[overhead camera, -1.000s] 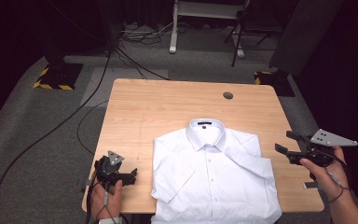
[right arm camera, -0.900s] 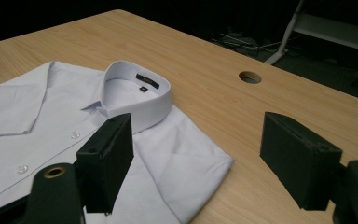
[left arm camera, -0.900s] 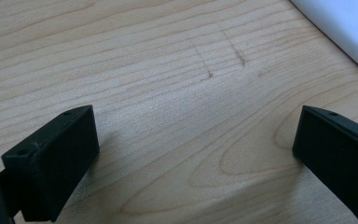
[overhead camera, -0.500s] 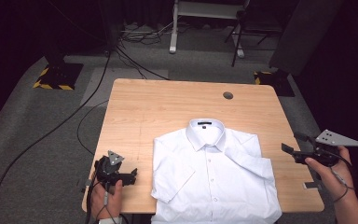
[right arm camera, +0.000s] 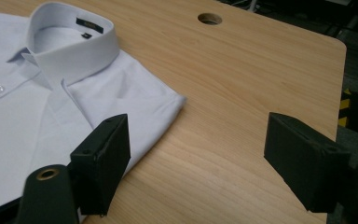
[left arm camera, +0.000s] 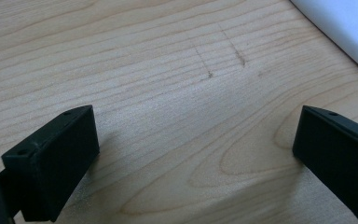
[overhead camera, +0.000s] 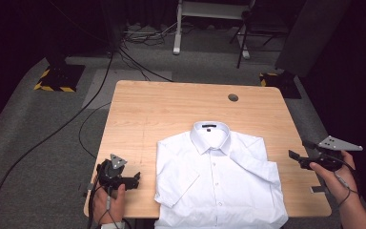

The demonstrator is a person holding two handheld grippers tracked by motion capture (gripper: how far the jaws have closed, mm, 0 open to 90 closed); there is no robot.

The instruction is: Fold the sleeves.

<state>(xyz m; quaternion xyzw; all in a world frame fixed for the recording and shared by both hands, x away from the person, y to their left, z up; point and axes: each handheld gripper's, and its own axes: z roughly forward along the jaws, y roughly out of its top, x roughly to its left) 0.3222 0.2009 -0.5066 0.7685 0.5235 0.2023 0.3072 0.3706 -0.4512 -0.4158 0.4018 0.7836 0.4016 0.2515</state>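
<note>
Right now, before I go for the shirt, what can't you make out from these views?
- Shirt: the hem runs off the bottom edge of the high view.
- Collar label: lettering too small to read in the right gripper view.
- Left gripper: in the high view its fingers are dark and small; its own view shows them wide apart over bare table.
- Folded sleeve: what lies beneath is hidden by the cloth.
</note>
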